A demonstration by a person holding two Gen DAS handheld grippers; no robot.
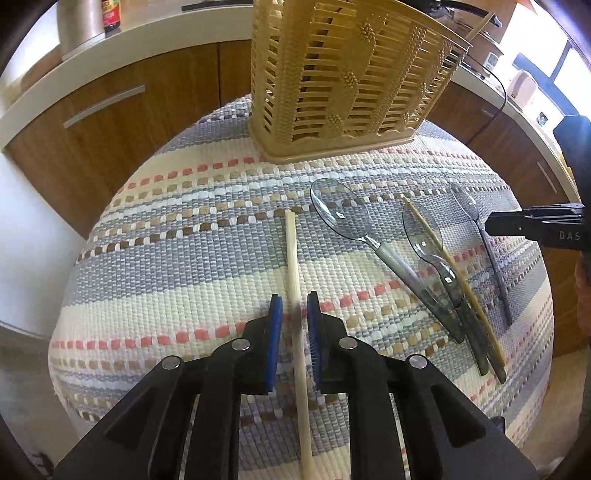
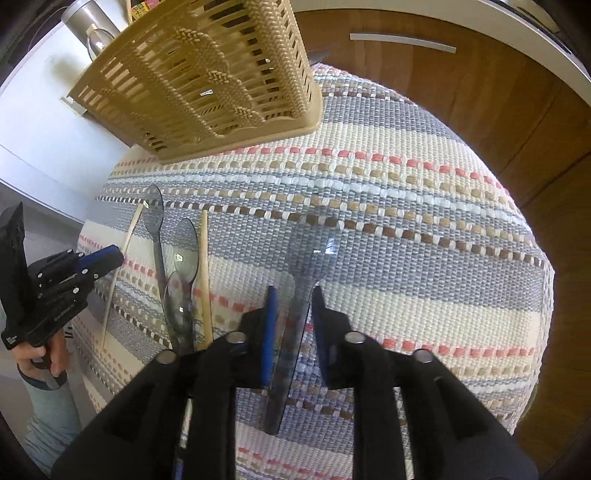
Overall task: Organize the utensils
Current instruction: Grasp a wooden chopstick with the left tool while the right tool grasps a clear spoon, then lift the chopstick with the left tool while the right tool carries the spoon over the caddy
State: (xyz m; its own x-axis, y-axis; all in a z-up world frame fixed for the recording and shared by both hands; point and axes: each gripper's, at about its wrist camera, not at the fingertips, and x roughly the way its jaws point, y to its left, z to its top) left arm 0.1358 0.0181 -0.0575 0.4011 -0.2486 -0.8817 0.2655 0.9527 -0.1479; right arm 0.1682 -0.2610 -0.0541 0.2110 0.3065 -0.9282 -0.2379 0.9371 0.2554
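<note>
Striped woven mat (image 1: 207,280), wooden cabinets (image 1: 147,140), dark bottle (image 1: 111,14).

Each tool is matte black plastic: two angular fingers on linked arms, joined by round silver pivot pins, with flat blue ribbed pads on the inner faces. The left tool (image 1: 294,310) matches the right tool (image 2: 293,301). Small white lettering marks the casing. The person's hand (image 2: 44,360) emerges from a light blue-grey sleeve (image 2: 55,417).

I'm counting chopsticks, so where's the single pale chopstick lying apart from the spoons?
In the left wrist view, the pale chopstick lies on the striped mat, between the left gripper pads, left of the clear spoons.
</note>
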